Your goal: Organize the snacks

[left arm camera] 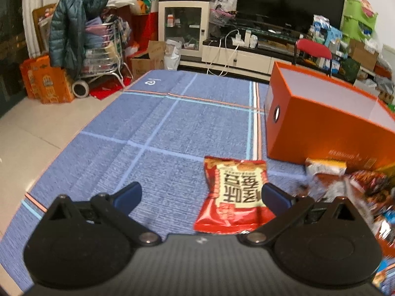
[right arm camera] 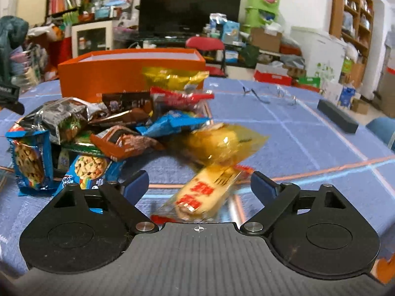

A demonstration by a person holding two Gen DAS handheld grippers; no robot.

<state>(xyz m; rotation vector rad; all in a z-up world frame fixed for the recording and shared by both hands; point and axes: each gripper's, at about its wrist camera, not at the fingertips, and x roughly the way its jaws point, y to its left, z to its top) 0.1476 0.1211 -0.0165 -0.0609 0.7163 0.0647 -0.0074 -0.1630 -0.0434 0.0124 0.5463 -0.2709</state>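
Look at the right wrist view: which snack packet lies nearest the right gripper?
The pale yellow packet with red characters, lying between the open fingers of the right gripper. The other snacks sit farther back in the pile before the orange box.

Bare cloth (left arm camera: 153, 133) lies left; orange box (left arm camera: 321, 128) blocks right.

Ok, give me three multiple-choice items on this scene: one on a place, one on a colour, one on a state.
1. In the left wrist view, where does the red snack packet lie?
A. inside the box
B. on the blue mat, near the right finger
C. on the floor

2. What colour is the storage box?
A. orange
B. green
C. white

3. How is the right gripper?
A. shut on a packet
B. open
C. out of view

Answers: B, it rests on the mat in front of the box; A, its walls are orange; B, its fingers stand wide apart.
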